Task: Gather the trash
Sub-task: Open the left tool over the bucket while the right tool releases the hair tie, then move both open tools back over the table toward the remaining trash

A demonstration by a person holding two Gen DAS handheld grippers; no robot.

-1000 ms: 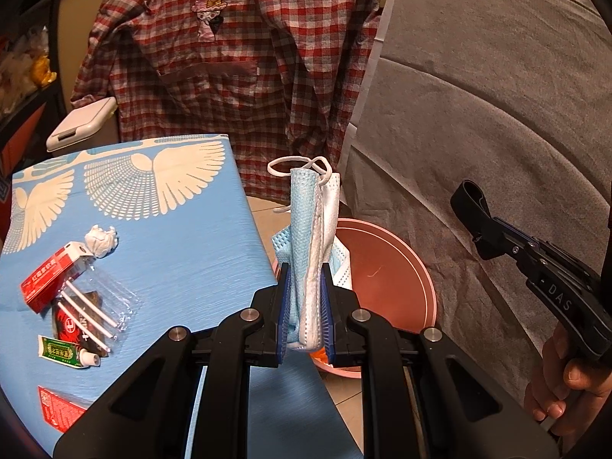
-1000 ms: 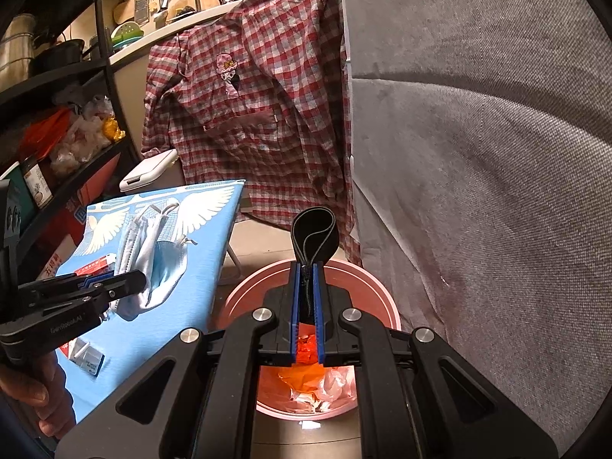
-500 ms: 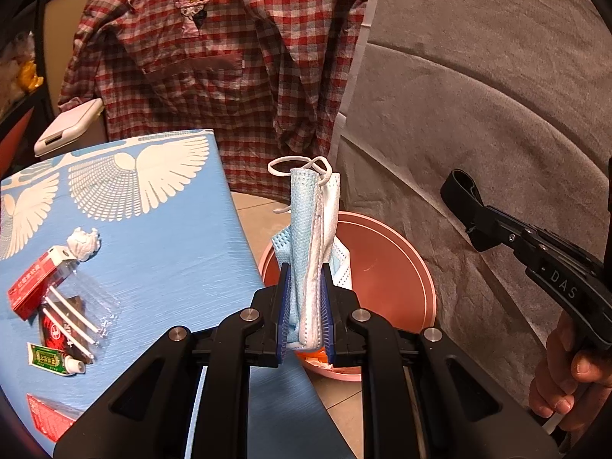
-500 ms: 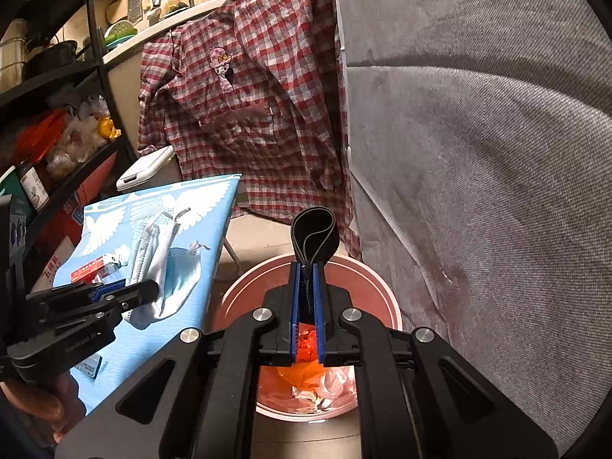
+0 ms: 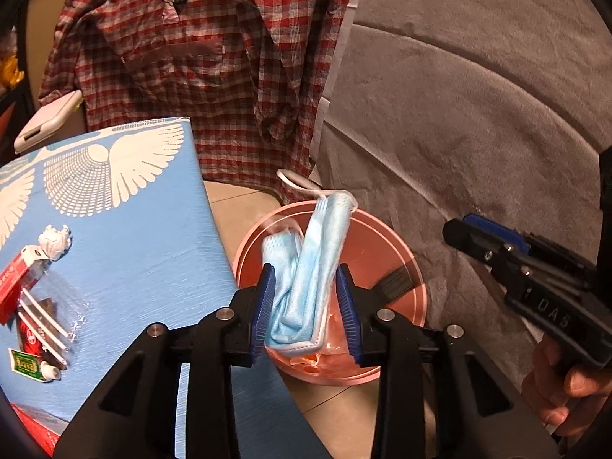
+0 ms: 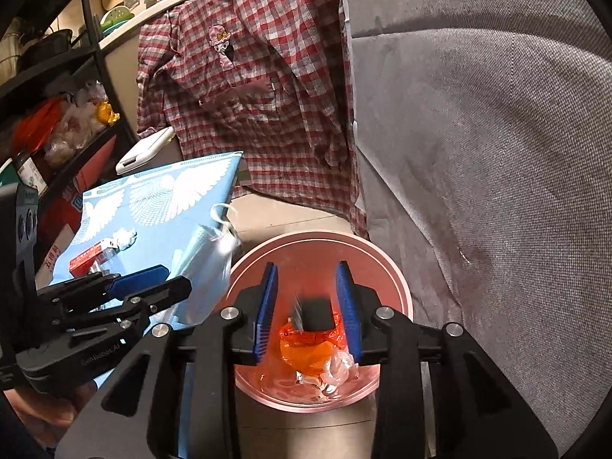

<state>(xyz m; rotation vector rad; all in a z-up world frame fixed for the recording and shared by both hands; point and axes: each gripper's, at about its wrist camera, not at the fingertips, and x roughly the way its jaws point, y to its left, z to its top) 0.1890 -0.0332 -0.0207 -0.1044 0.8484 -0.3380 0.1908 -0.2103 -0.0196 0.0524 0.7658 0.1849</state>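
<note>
Having just been opening, both jaws gape: left gripper around face masks, right gripper above black band.

Bin salmon pink; masks light blue; counter beside bin blue, white wing print; shirt behind red-white plaid.

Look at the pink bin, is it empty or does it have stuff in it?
Not empty. The bin holds orange plastic, clear wrappers and a black band.
</note>
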